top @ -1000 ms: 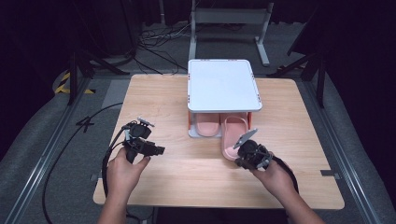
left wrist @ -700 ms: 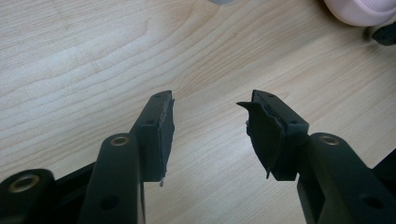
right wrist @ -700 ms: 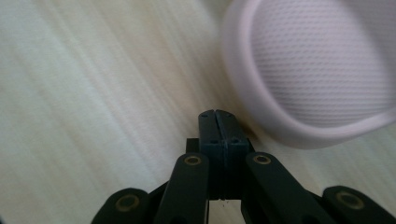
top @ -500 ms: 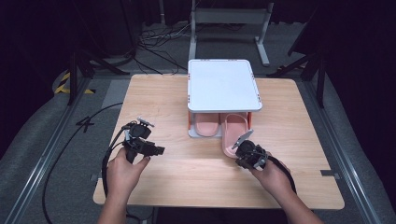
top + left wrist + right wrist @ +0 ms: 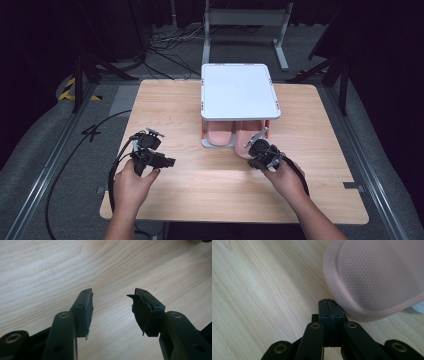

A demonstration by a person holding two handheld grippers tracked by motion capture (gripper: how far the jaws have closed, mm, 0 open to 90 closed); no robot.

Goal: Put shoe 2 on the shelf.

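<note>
A white rack (image 5: 239, 90) stands at the table's back middle, with two pink slippers under its top. The left slipper (image 5: 218, 136) lies well under it. The heel of the right slipper (image 5: 248, 140) sticks out at the front. My right gripper (image 5: 256, 150) is shut with nothing between its pads, its tips against that heel. In the right gripper view the shut jaws of the right gripper (image 5: 329, 302) meet the rim of the pink mesh-lined slipper (image 5: 382, 275). My left gripper (image 5: 170, 161) hovers open over bare wood at the front left; in its own view, the left gripper (image 5: 112, 305) holds nothing.
The wooden table (image 5: 200, 185) has free room in front of and beside the rack. Black cables (image 5: 115, 165) trail from the left gripper off the table's left edge. A metal frame (image 5: 245, 20) stands on the floor behind the table.
The right gripper has moved a little up and left toward the rack, and the right slipper sticks out less from under it. The left hand has stayed put.
</note>
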